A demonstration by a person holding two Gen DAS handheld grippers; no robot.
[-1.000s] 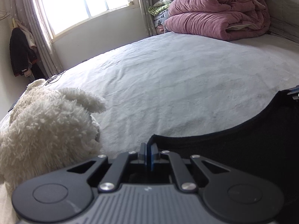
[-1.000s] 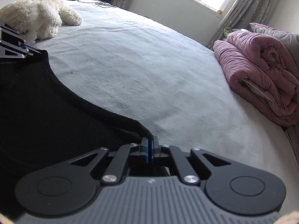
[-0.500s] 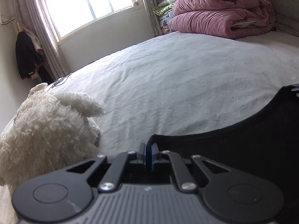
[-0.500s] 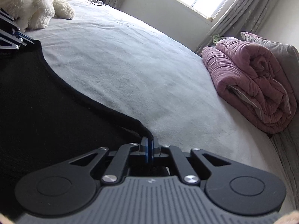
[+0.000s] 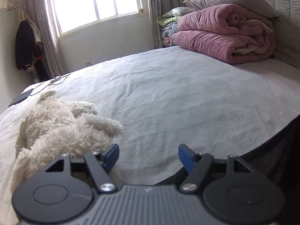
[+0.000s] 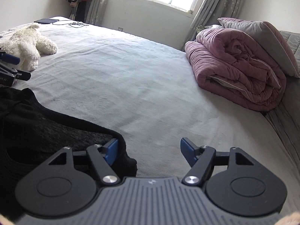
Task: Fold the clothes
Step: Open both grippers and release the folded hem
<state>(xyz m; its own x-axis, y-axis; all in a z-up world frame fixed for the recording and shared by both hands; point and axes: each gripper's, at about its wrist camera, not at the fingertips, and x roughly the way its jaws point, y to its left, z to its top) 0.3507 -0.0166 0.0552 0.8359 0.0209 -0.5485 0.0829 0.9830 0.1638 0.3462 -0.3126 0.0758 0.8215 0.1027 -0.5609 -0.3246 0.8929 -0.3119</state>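
A black knit garment (image 6: pixel 46 131) lies on the pale bed sheet (image 6: pixel 131 71) at the lower left of the right wrist view; its edge also shows at the right in the left wrist view as a dark cloth (image 5: pixel 277 150). My right gripper (image 6: pixel 149 152) is open, its left blue pad beside the garment's corner, with nothing between the jaws. My left gripper (image 5: pixel 148 156) is open too, above bare sheet, with the garment's edge just below its right finger. The left gripper's fingers (image 6: pixel 9 59) appear at the left edge of the right wrist view.
A white plush toy (image 5: pixel 61 129) lies close to the left gripper's left finger. A folded pink quilt (image 5: pixel 225 39) with a pillow on top sits at the bed's head. A tablet and cables (image 5: pixel 24 95) lie at the far corner. Window and curtains stand behind.
Both grippers have gone from shut on the black garment's edge to open and lifted back. The garment has dropped onto the sheet.
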